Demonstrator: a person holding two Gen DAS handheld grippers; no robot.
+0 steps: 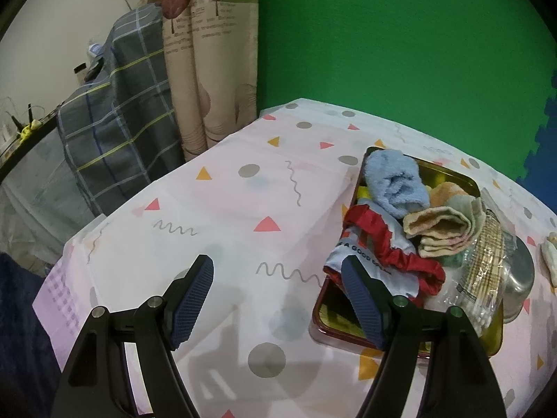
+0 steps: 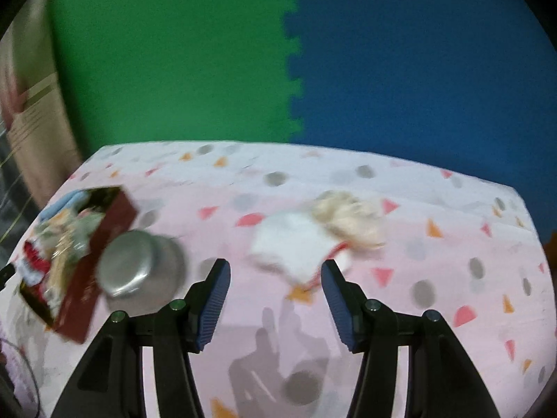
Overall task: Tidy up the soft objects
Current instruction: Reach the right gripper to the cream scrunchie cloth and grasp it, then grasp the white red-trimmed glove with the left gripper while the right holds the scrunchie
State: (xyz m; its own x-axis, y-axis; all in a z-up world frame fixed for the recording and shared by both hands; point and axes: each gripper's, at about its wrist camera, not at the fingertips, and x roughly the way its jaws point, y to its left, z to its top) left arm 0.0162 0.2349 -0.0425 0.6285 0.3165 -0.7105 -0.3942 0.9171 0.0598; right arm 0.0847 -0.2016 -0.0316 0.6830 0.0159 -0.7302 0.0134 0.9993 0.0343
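Up close, the right gripper (image 2: pixel 275 299) stands wide and empty over the tablecloth (image 2: pixel 417 250), with a white cloth (image 2: pixel 292 244) just beyond its fingertips. Likewise the left gripper (image 1: pixel 278 299) gapes empty beside the tray (image 1: pixel 322 327) heaped with towels (image 1: pixel 397 184); green and blue walls stand behind.
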